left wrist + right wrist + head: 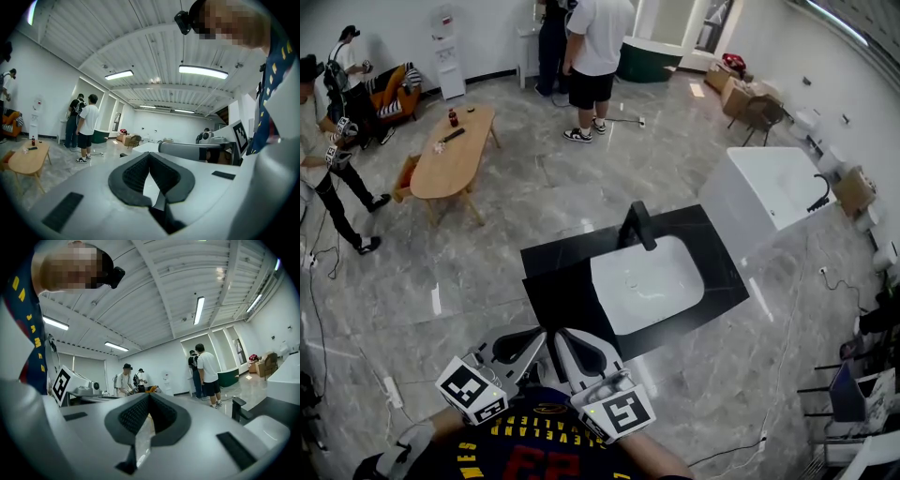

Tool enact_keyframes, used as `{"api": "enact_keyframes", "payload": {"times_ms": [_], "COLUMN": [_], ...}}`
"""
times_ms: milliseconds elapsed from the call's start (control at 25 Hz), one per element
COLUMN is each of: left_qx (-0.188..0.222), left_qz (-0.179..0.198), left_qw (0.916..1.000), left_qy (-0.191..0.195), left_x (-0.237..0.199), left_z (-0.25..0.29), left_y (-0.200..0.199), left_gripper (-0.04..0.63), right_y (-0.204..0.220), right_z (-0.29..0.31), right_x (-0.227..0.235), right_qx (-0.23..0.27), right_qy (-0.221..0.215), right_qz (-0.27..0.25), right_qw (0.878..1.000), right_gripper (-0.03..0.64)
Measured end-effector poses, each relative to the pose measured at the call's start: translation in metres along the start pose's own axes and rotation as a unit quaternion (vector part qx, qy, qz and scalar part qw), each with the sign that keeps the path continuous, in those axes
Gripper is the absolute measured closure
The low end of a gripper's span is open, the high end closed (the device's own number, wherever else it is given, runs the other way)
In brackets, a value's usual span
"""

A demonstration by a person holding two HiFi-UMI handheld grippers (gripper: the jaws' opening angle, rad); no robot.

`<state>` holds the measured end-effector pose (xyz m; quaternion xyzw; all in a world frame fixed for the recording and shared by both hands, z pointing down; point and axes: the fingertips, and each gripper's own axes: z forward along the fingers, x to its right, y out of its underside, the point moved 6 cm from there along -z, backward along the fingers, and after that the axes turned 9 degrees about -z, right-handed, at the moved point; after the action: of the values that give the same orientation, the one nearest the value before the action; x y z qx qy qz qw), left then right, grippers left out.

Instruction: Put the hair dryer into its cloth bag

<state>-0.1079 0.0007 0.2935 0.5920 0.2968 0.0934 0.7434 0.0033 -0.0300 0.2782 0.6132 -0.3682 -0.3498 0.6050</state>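
Note:
No hair dryer and no cloth bag shows in any view. Both grippers are held close to the person's chest, pointing level out over the counter. In the head view my left gripper [542, 334] and my right gripper [562, 334] lie side by side with their tips almost meeting. The left gripper [149, 153] has its dark pads pressed together with nothing between them. The right gripper [149, 394] is likewise shut and empty.
A black counter [558, 295] with a white sink basin [649, 281] and a black faucet [637, 225] stands just ahead. A white bathtub [773, 192] is to the right, a wooden table [450, 155] at far left. People [595, 56] stand at the back.

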Motion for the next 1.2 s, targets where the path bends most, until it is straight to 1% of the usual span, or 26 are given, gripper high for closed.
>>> {"api": "enact_keyframes", "payload": {"times_ms": [160, 200, 320, 440, 600, 720, 840, 880, 1000, 1040, 1160, 1200], "left_qx": [-0.002, -0.002, -0.001, -0.002, -0.003, 0.001, 0.000, 0.001, 0.002, -0.001, -0.008, -0.009], "left_qz": [0.007, 0.007, 0.007, 0.005, 0.003, 0.009, 0.009, 0.011, 0.012, 0.010, 0.007, 0.007], "left_qw": [0.9999, 0.9999, 0.9998, 0.9997, 0.9997, 0.9998, 0.9997, 0.9997, 0.9996, 0.9996, 0.9995, 0.9995], "left_qy": [0.008, 0.011, 0.017, 0.023, 0.023, 0.020, 0.022, 0.022, 0.025, 0.027, 0.030, 0.030], "left_x": [0.003, 0.003, 0.003, 0.003, 0.007, 0.011, 0.014, 0.012, 0.005, 0.004, 0.005, 0.006], "left_z": [0.005, 0.006, 0.010, 0.013, 0.013, 0.008, 0.002, 0.003, 0.013, 0.015, 0.016, 0.016], "left_y": [0.002, 0.003, 0.005, 0.007, 0.007, 0.001, -0.006, -0.008, -0.004, 0.000, 0.004, 0.003], "left_gripper": [0.592, 0.592, 0.592, 0.592, 0.592, 0.592, 0.592, 0.592, 0.592, 0.592, 0.592, 0.592], "right_y": [0.007, 0.006, 0.000, 0.007, 0.007, -0.001, -0.006, -0.006, -0.005, -0.003, 0.005, 0.004], "right_z": [-0.004, -0.004, -0.004, -0.008, -0.013, -0.015, -0.017, -0.014, -0.007, -0.008, -0.011, -0.011], "right_x": [0.003, 0.003, 0.005, 0.007, 0.005, 0.003, -0.004, -0.003, 0.008, 0.010, 0.009, 0.009], "right_qx": [-0.015, -0.011, 0.019, -0.013, -0.030, -0.020, -0.044, -0.045, -0.010, -0.005, -0.033, -0.035], "right_qy": [0.008, 0.010, 0.013, 0.020, 0.016, 0.018, 0.016, 0.015, 0.021, 0.023, 0.025, 0.027], "right_qz": [0.000, -0.001, -0.007, -0.002, 0.001, -0.009, 0.000, 0.000, -0.010, -0.009, 0.001, 0.000], "right_qw": [1.000, 1.000, 1.000, 1.000, 0.999, 1.000, 0.999, 0.999, 1.000, 1.000, 0.999, 0.999], "right_gripper": [0.609, 0.609, 0.609, 0.609, 0.609, 0.609, 0.609, 0.609, 0.609, 0.609, 0.609, 0.609]}}
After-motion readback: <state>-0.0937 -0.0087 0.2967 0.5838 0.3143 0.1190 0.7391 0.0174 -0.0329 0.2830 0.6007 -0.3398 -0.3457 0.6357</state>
